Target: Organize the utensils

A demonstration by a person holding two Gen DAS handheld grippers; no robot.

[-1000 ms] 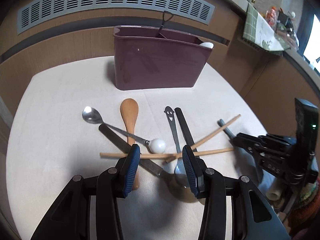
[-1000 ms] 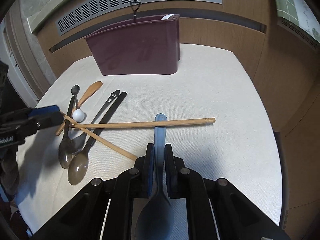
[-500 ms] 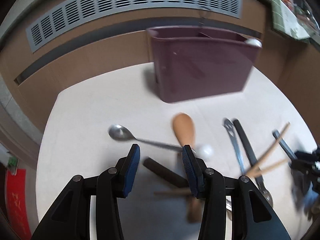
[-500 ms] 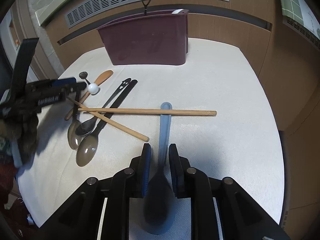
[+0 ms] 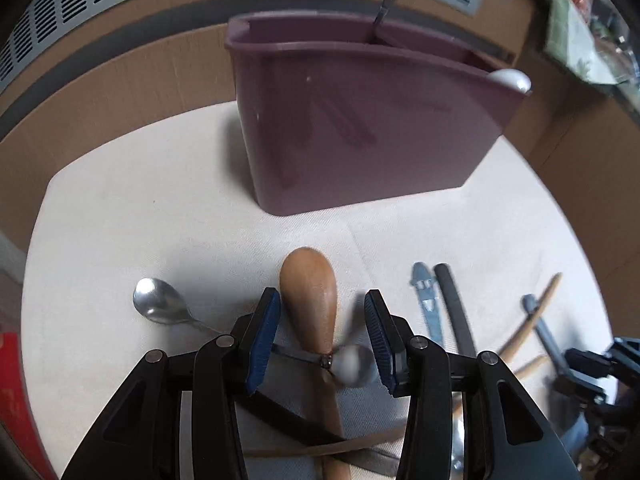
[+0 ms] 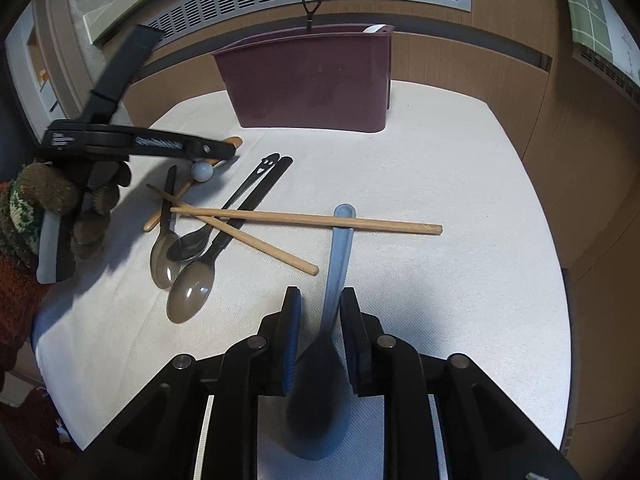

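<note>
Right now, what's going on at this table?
A person with a gripper in each hand is sorting loose utensils toward the maroon caddy. The left gripper hangs open over the wooden spoon and the metal spoon with a white ball end, gripping nothing. The right gripper is open around the blue spoon, whose handle tip lies under one chopstick. Other spoons and chopsticks lie loose on the white cloth.
</note>
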